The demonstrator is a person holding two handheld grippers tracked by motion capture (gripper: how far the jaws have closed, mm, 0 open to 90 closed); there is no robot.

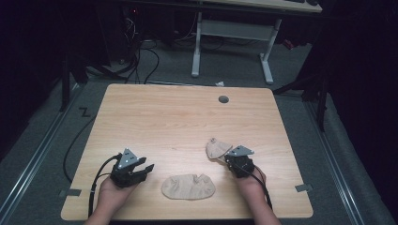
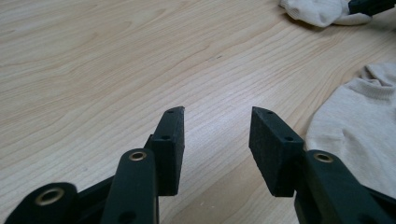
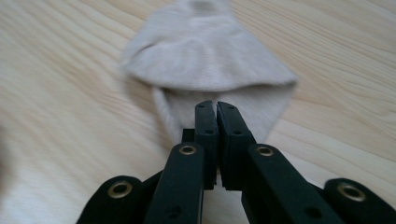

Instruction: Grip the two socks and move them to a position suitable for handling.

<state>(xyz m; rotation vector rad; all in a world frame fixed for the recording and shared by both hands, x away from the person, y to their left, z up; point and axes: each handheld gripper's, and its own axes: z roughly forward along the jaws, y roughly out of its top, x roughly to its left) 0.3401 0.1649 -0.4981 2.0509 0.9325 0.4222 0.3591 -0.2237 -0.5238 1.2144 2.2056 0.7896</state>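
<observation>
Two beige socks lie on the wooden table: a flat sock near the front edge, and a folded sock pinched by the right gripper, whose jaws look clenched on its edge. The left gripper hovers with jaws spread, beside the flat sock.

Two beige socks lie on the table. One sock is spread flat, low and centre in the high view, just right of centre-bottom. The second sock, folded and bunched, sits up and right of it, its near edge pinched in the right hand-held gripper.
</observation>
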